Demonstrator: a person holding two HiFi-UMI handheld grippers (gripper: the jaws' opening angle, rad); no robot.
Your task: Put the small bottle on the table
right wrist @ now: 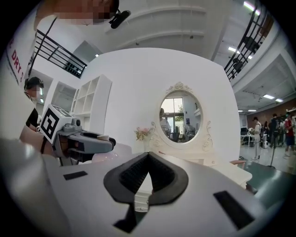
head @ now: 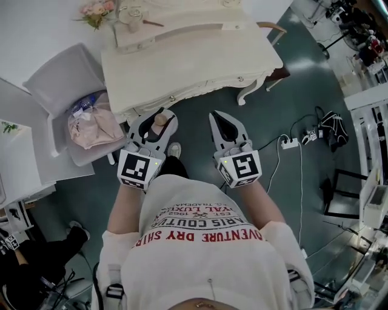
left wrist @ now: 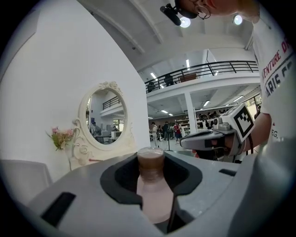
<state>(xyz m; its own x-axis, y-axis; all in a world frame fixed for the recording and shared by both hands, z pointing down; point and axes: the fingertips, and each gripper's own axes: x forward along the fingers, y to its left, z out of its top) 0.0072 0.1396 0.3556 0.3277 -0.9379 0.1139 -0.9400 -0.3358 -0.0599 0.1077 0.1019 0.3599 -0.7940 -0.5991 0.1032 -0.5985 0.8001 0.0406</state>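
The left gripper [head: 154,128] is closed partway on the small bottle [left wrist: 151,183]. Its jaws clasp the pale pink body from both sides, and the brown cap stands upright above them. The bottle hangs in the air just short of the front edge of the surface [head: 200,54], a white ornate dressing-table top, and has not yet reached it. The right gripper [head: 219,121] is level with the left one, also just short of that front edge. Its jaws are together and nothing is between them. The step in hand looks like the carry to the surface. To do it well, the bottle should be raised clear of the carved front edge before it travels forward, and kept upright all the way. The middle of the surface looks bare, so that is the safest place to aim. The pink flowers [head: 96,9] and the oval mirror [left wrist: 104,118] stand at the far side of the surface and are better avoided. Lower the bottle until its base sits flat, and only then spread the jaws and draw straight back so the pads do not tip it. The empty right gripper is best kept aside.
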